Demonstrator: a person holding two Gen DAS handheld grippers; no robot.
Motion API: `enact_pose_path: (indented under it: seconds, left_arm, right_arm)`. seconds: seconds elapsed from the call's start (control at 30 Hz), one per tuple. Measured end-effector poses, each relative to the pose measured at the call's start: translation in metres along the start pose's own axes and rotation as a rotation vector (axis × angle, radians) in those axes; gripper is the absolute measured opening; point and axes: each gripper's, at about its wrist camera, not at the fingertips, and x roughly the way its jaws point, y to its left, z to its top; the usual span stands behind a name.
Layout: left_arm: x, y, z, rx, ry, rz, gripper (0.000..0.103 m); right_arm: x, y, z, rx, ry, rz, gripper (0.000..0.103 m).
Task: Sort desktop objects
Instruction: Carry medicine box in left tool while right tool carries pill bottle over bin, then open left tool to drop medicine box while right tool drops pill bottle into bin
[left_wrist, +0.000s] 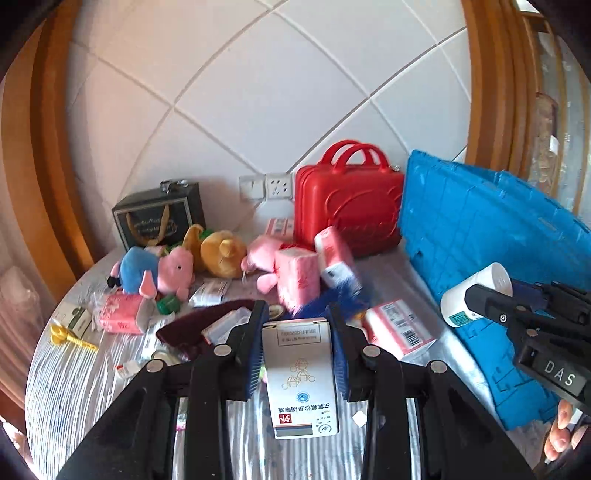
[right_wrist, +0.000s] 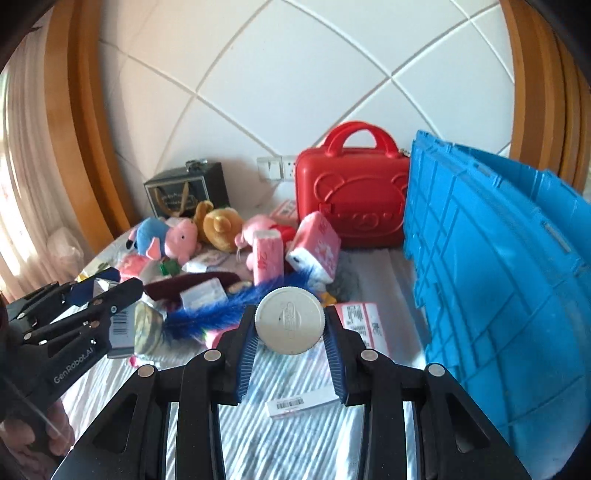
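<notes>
Left gripper (left_wrist: 300, 354) jaws clamp a white medicine box (left_wrist: 301, 380) at lower centre; right gripper (right_wrist: 289, 341) jaws pinch a white bottle (right_wrist: 289, 320) by its ribbed cap. Both loads hang above the cluttered worktop (right_wrist: 280, 435); the round cap could slip free beside the blue crate (right_wrist: 498, 277).

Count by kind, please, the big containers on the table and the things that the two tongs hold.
Red case: 1
Blue crate: 1
Black gift box: 1
Medicine carton, in the left tongs: 1
White bottle, in the right tongs: 1
Total: 5
</notes>
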Motion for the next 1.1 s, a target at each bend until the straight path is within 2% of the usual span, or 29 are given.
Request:
enact_pose_path:
  seconds: [0.23,0.43,0.6,0.8,0.93,1.1]
  left_arm:
    - [-0.029,-0.070,0.040,0.065,-0.133,-0.116,0.031]
    - [-0.049,-0.149,0.074,0.118,-0.220,-0.223,0.031]
    - [-0.058,-0.220,0.100,0.170,-0.249,-0.281,0.031]
    - [-0.059,-0.291,0.109,0.218,-0.193,-0.336,0.031]
    - [-0.058,-0.322,0.097,0.268,-0.132,-0.358,0.031]
    - [-0.063,-0.346,0.081,0.314,-0.077,-0.388,0.031]
  right_arm:
    - [-0.084,-0.027,0.026,0.019,-0.144,-0.082,0.034]
    - [-0.157,-0.084,0.046,0.071,-0.241,-0.160,0.034]
    - [-0.201,-0.135,0.058,0.066,-0.285,-0.265,0.034]
    - [-0.221,-0.199,0.059,0.060,-0.262,-0.389,0.034]
    - [-0.216,-0.232,0.040,0.092,-0.209,-0.397,0.034]
    - [-0.201,-0.251,0.010,0.109,-0.142,-0.421,0.034]
